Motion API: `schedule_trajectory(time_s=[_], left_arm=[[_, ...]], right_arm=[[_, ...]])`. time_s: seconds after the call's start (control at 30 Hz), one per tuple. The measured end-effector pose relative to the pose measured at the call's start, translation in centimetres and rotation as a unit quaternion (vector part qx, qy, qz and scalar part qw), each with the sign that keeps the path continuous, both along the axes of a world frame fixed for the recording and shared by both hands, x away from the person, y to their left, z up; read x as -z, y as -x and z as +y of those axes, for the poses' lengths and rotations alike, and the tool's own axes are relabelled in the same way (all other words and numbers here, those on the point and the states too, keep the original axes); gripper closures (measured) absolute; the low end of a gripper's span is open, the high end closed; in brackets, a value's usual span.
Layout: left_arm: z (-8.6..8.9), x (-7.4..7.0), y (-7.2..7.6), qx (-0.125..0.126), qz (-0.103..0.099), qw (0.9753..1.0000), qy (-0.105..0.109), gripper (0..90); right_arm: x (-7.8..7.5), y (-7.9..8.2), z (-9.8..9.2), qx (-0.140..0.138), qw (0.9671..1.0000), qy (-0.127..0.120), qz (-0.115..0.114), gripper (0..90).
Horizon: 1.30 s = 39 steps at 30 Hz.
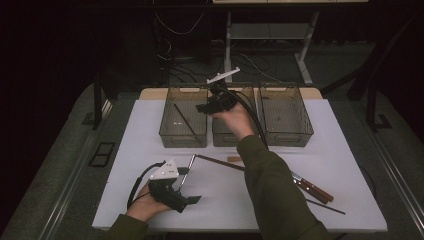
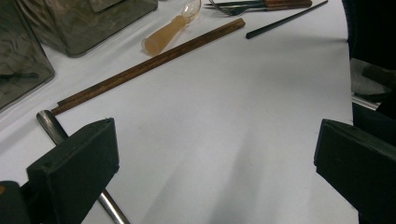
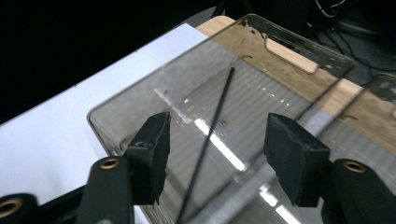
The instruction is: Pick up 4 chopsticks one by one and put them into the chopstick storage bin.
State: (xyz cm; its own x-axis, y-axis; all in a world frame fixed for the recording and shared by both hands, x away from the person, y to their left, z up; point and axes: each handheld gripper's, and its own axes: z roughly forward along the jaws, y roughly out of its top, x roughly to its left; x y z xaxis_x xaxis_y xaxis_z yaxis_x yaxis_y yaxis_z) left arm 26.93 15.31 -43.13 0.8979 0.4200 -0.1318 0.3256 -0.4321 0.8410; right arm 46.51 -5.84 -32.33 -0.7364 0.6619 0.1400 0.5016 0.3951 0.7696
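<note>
With one black chopstick (image 3: 212,126) lying binned below the spread right hand-held gripper (image 3: 215,140), the remaining cutlery is awaiting sorting beyond the spread left hand-held gripper (image 2: 215,163).

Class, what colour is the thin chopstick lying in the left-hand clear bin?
Black chopstick; the right gripper view shows it best.

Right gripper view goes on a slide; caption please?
Open right tool above the left bin, a black chopstick lying inside.

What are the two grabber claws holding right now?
Nothing. The right gripper is open above the left bin, where a black chopstick lies. The left gripper is open over the bare white table.
</note>
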Motion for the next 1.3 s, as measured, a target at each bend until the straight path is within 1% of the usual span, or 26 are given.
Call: schedule_trajectory(time_s=[0.03,0.07,0.1,0.13,0.17,0.3,0.43,0.53,0.6,0.73,0.8,0.83,0.87,0.93,1.03,1.1,1.13,1.2,1.3], left_arm=[[0.0,0.0,0.0,0.0,0.0,1.0,-0.001,0.0],[0.0,0.0,0.0,0.0,0.0,1.0,0.0,0.0],[0.0,0.0,0.0,0.002,0.0,1.0,-0.005,0.0],[0.0,0.0,0.0,0.001,0.002,1.0,-0.005,0.0],[0.0,0.0,0.0,0.001,0.003,1.0,-0.005,0.0],[0.0,0.1,0.1,0.0,0.002,1.0,-0.003,0.0],[0.0,0.1,0.1,-0.002,0.002,1.0,-0.004,0.0],[0.0,0.1,0.1,-0.001,0.003,1.0,-0.003,0.0],[0.0,0.1,0.1,-0.001,0.003,1.0,-0.006,0.0],[0.0,0.1,0.1,-0.003,0.006,1.0,-0.003,0.0],[-0.1,0.1,0.1,-0.004,0.007,1.0,-0.003,0.0],[0.0,0.1,0.1,-0.001,0.005,1.0,-0.008,0.0],[-0.1,0.1,0.1,-0.004,0.005,1.0,-0.003,0.0],[0.0,0.2,0.1,-0.004,0.004,1.0,-0.002,0.0],[-0.1,0.2,0.1,-0.006,0.005,1.0,-0.001,0.0],[-0.1,0.2,0.1,-0.004,0.004,1.0,-0.007,0.0],[-0.1,0.2,0.1,-0.006,0.005,1.0,-0.003,0.0],[0.0,0.1,0.1,-0.001,0.001,0.9999,-0.01,0.0],[0.0,0.2,0.1,-0.002,0.003,0.9999,-0.01,0.0]], right_arm=[[-0.1,0.2,-0.4,-0.001,1.0,0.002,-0.004,40.4],[-0.1,0.4,-0.9,-0.002,1.0,-0.001,-0.006,39.7],[-0.1,0.8,-1.7,-0.002,0.9999,-0.005,-0.012,39.2],[-0.1,0.8,-1.7,-0.002,0.9999,-0.005,-0.012,39.2],[-0.1,1.0,-2.1,-0.004,0.9999,-0.008,-0.014,39.1],[0.1,2.0,-3.5,-0.006,0.9994,-0.027,-0.021,38.8],[0.5,3.0,-4.7,-0.012,0.9991,-0.035,-0.023,38.5],[0.9,3.6,-5.4,-0.021,0.9989,-0.039,-0.018,36.8],[1.2,4.0,-5.8,-0.026,0.9987,-0.039,-0.02,35.8],[1.6,4.9,-6.8,-0.039,0.9984,-0.035,-0.022,33.9],[1.7,5.5,-7.4,-0.039,0.9984,-0.035,-0.02,33.6],[1.8,5.8,-7.7,-0.04,0.9983,-0.037,-0.02,33.3],[2.0,6.0,-8.0,-0.041,0.9982,-0.038,-0.022,32.8],[2.4,6.5,-8.7,-0.043,0.9982,-0.038,-0.015,31.0],[3.0,7.4,-9.7,-0.047,0.9981,-0.034,-0.022,30.4],[3.4,8.0,-10.4,-0.048,0.998,-0.034,-0.021,30.3],[3.6,8.3,-10.8,-0.049,0.998,-0.035,-0.018,30.3],[4.0,9.0,-11.5,-0.051,0.9979,-0.036,-0.019,30.0],[4.6,10.2,-12.8,-0.052,0.9977,-0.039,-0.019,30.0]])
